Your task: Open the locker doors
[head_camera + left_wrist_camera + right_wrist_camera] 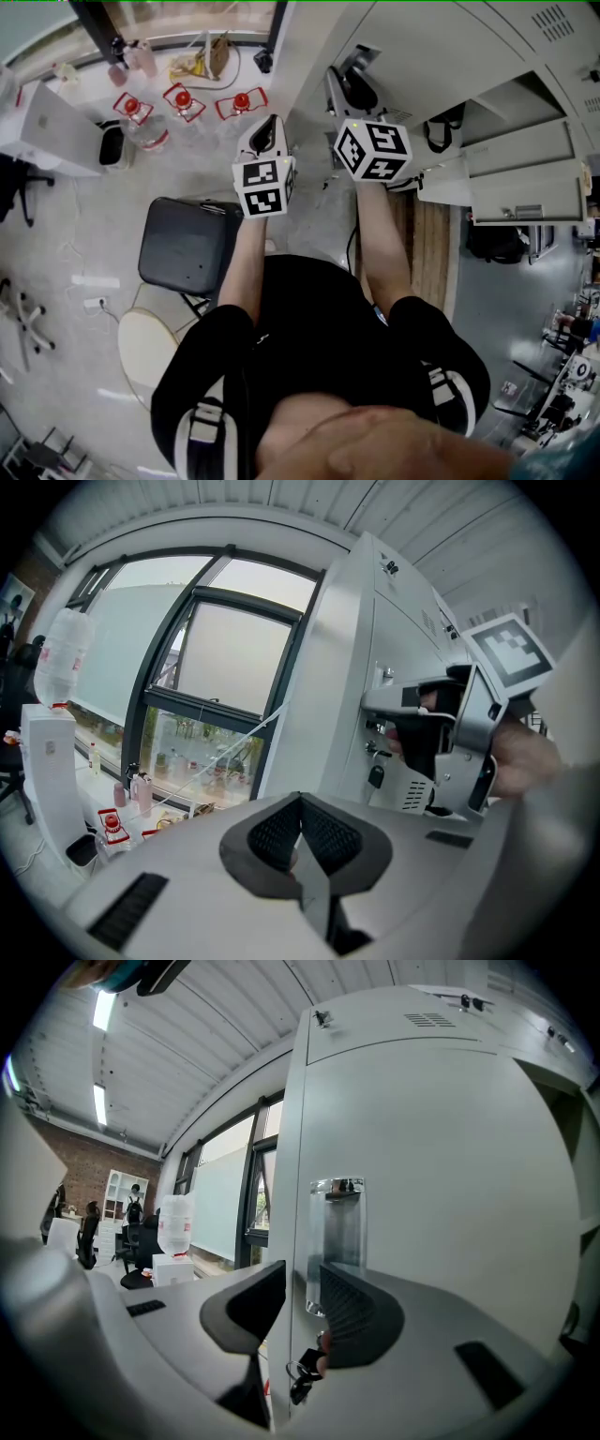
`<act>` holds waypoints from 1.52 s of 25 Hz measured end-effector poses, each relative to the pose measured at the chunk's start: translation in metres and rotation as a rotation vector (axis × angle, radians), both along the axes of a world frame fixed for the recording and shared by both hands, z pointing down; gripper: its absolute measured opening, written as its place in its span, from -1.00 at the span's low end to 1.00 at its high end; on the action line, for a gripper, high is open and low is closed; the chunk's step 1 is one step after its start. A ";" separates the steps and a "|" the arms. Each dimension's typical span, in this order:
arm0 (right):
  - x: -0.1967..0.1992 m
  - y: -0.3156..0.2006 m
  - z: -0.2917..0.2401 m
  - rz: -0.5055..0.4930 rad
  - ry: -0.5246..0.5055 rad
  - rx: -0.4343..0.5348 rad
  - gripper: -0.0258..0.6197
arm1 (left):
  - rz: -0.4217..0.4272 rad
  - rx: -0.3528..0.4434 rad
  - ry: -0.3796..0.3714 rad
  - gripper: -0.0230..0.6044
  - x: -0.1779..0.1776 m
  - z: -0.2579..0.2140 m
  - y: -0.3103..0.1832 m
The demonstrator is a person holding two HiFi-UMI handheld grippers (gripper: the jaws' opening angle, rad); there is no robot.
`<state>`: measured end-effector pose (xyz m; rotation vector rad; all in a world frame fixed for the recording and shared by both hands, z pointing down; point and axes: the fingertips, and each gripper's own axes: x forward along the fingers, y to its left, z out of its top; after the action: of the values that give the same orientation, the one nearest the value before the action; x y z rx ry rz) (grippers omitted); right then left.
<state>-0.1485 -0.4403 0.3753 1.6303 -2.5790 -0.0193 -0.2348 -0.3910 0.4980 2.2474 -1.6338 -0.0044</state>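
A bright office with a window [225,667] lies behind; the lockers [450,56] rise at two o'clock in the head view. The right gripper [298,1307] has its jaws spread astride the edge of a door [422,1194], with the handle [337,1232] at twelve and the key [300,1372] at six. The left gripper [300,803], pads pressed together and empty, waits at nine. Pulled unclamped, the pads would likely slip off that thin edge or snag the key.

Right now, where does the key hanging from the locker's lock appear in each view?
Head view: not visible.
Left gripper view: the hanging key is right of centre, on the white locker.
Right gripper view: bottom centre, below the chrome handle.
Shared landmark: the white locker, seen in all three views.
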 end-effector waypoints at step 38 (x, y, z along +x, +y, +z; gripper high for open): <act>0.009 0.042 -0.002 -0.076 -0.070 0.021 -0.61 | 0.040 0.018 -0.028 -0.89 0.022 -0.009 0.014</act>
<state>-0.1395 -0.3987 0.3731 1.5668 -2.7006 0.0062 -0.2131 -0.3772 0.4889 2.3032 -1.6093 0.0231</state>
